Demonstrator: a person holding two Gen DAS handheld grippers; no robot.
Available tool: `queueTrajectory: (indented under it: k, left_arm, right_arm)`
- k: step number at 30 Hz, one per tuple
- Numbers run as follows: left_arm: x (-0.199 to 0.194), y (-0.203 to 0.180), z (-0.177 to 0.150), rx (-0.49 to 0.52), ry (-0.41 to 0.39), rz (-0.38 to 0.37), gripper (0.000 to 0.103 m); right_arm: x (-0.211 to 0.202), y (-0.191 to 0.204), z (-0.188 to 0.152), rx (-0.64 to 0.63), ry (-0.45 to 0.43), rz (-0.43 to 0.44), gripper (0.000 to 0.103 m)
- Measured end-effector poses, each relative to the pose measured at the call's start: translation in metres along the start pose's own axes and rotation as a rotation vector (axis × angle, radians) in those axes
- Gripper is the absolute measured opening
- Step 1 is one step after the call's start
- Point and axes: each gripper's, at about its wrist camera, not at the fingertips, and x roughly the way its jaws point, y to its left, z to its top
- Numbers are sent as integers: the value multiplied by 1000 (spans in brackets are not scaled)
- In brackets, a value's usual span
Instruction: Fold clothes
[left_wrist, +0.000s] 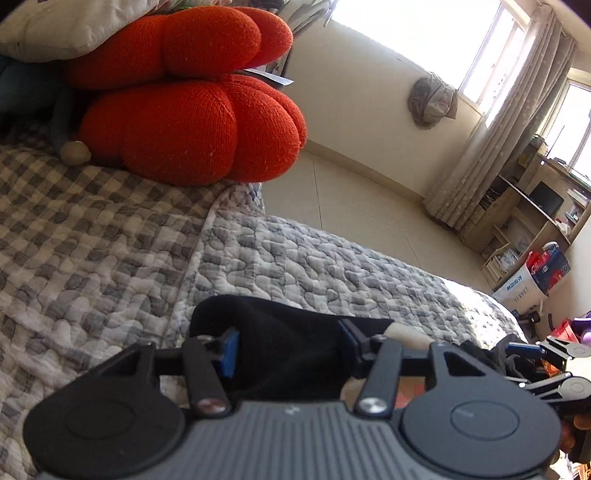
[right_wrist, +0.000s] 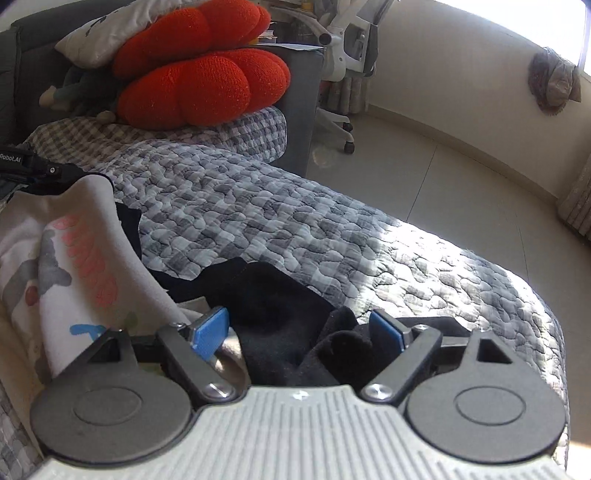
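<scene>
**Both Jaws Apart Over the Black Garment: Grip Risks**

The black garment (right_wrist: 273, 317) lay bunched on the quilted bed cover (right_wrist: 295, 221), just beside a white printed garment (right_wrist: 74, 266). The right hand-held gripper (right_wrist: 299, 332) stood with its jaws wide apart, black cloth lying between the blue pads (right_wrist: 208, 332) but not pressed by them. The left hand-held gripper (left_wrist: 288, 350) had its jaws partly apart, with black cloth (left_wrist: 288, 332) between them; no pad visibly clamped it.

Probable faults from this position:

- Closing on a bunched ridge would likely take several layers at once, producing a skewed fold.
- The white printed garment touched the black one; a low pass could snag both.
- Uneven grips between the two hands would likely twist the cloth when lifted.
- The edge of the bed lay near; a loose grip could let the cloth slide to the floor (right_wrist: 443, 166).
</scene>
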Motion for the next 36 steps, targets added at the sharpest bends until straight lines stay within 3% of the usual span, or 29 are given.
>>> queueTrajectory:
  k: [1,3,4,5,8,13,15,16,17,19,20,23,24,25,28,31,36]
  left_arm:
    - [3,-2,-2,36,2,-7,26]
    - [4,-7,-4,101,-9,-14,11]
    - [2,-9,-4,117,-26,-14,9]
    - [-3,-10,-2,123,-53,-24,8]
    - [-28,-14,5,117,-182,-81,8]
    - [-63,-28,18,96,-424,-180,8]
    - [-57,-40,27,94,-483,-101,10]
    - [-50,-47,31,101,-505,-20,11]
    - [-40,-50,34,114,-511,65,16]
    - [-19,-51,35,140,-489,212,69]
    - [-11,-47,35,140,-467,249,73]
    - [-3,-28,31,79,-372,243,73]
    - [-3,-24,32,55,-349,235,73]
    - [-4,-20,33,33,-332,218,73]
    - [-6,-17,34,-35,-293,153,73]
    - [-5,-20,27,-55,-206,109,73]
    - [-11,-32,0,-13,-90,99,73]
  right_arm:
    - [5,6,-1,-30,14,0,78]
    - [4,9,-1,-22,1,11,56]
    - [1,12,0,-33,-9,-31,14]
    - [-1,18,1,-69,-20,-111,4]
    - [-24,24,2,-99,-129,-214,3]
    - [-83,9,17,-35,-382,-485,3]
    - [-95,-5,26,35,-462,-552,3]
    - [-91,-11,30,51,-473,-586,3]
    - [-78,-16,33,56,-468,-643,4]
    - [-44,-27,32,49,-396,-722,12]
    - [-31,-33,25,56,-326,-691,18]
    - [5,-49,5,87,-140,-603,18]
    - [-5,-55,1,130,-163,-593,18]
    - [-17,-59,1,166,-183,-575,25]
    - [-48,-67,-4,250,-238,-518,63]
    - [-66,-68,-16,289,-231,-433,66]
    - [-83,-64,-32,359,-187,-290,66]
